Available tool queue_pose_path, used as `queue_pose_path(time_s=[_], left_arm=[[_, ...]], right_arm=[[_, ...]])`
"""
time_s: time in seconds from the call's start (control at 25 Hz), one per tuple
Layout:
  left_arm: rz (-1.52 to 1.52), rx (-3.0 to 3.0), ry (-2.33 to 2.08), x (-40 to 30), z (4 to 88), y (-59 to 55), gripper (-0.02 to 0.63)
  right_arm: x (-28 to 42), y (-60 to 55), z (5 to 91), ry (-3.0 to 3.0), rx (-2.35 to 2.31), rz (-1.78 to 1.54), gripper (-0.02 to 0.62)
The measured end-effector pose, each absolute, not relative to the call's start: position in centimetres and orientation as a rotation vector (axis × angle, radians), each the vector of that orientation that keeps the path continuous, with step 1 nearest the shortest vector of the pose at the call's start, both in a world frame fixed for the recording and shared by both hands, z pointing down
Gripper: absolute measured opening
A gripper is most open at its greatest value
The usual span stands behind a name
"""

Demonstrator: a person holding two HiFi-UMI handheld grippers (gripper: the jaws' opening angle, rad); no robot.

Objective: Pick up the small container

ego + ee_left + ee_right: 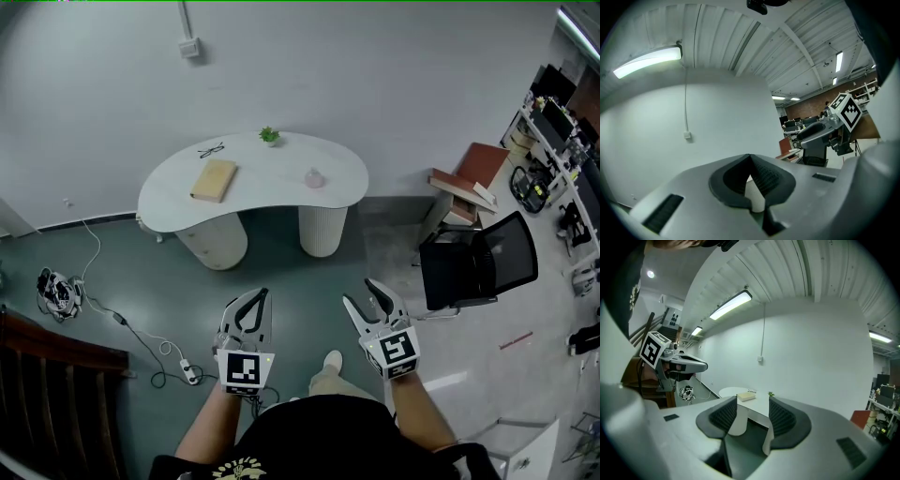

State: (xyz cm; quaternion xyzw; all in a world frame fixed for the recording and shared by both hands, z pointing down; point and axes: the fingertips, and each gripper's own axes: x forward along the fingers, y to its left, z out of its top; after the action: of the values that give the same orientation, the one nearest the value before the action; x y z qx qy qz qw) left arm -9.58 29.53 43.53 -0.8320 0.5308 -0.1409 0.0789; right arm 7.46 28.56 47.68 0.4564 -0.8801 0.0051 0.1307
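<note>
Nearest the person, both forearms reached forward over the dark green floor (281,258), each hand holding a gripper with its marker cube on top. The left gripper (255,298) had its jaws together, the tips meeting with nothing pinched between them. Just to its right, the right gripper (359,292) had its jaws spread wide and empty, so that only the distant table showed through the gap. Between and below the two grippers a light shoe (333,359) stood on the floor. To the near left lay a white power strip (190,375), its cable running left toward a coiled bundle (56,291), with a dark wooden railing (47,394) at the near left corner. To the right stood a black office chair (478,262). Farther off, well apart from both grippers, stood a white kidney-shaped table (272,192) on two ribbed round legs. On its left half lay a tan book (214,180). The small container (314,177), pale pink and translucent, sat on the table's right half, to the right of the book and not touching it. At the far edge lay a pair of glasses (211,149), and to their right stood a small green plant (270,136). Beyond the table rose a plain white wall with a wall box (191,47) mounted high up.
</note>
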Motion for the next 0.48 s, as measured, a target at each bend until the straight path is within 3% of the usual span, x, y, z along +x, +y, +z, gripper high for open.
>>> queue_pose_path(time_s=[0.48], left_arm=[[-0.42,-2.462,1.66,-6.7,42.7,21.0,0.005]], right_arm=[[9.5,19.6,47.2,-2.606,1.213,0.011,0.204]])
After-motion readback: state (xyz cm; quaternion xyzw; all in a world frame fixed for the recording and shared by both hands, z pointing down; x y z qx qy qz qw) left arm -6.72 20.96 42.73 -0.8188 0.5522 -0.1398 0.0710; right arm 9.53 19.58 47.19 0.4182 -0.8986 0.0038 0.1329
